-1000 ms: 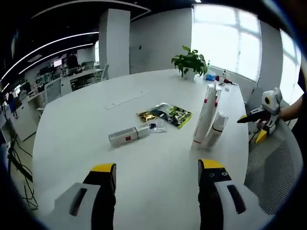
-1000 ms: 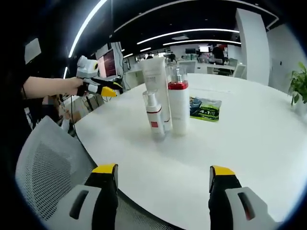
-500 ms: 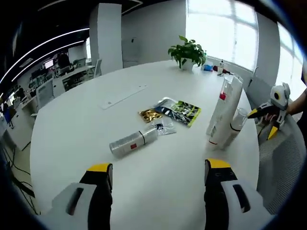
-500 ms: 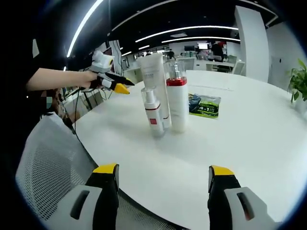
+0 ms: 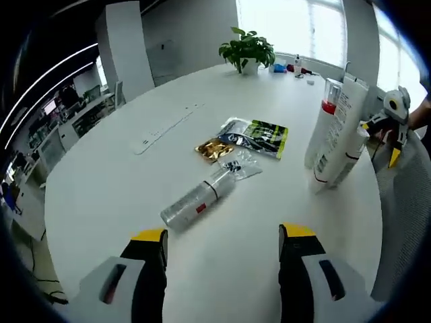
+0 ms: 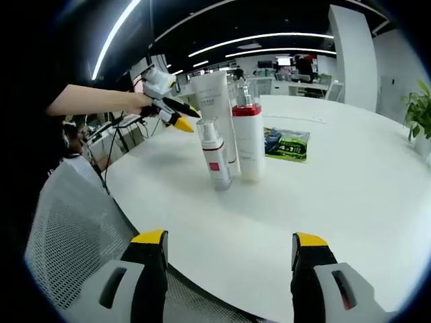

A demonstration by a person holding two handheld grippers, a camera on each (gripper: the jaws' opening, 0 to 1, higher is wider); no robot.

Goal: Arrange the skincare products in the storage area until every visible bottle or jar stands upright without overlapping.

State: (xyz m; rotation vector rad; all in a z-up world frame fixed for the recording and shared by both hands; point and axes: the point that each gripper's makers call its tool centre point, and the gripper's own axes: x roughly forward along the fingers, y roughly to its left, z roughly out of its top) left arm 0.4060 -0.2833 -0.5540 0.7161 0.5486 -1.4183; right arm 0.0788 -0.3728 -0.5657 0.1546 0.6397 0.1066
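Left tongs [image 5: 221, 243] moved nearer the lying bottle [image 5: 197, 202]; both tongs open, empty, table [image 5: 101, 188] edge near

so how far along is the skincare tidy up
Partly done. Three containers already stand upright together: the white tube, the red-collared pump bottle and the small pump bottle. Nothing is in hand; the left hand-held gripper is open above the table. Left: the bottle lying on its side needs standing up.
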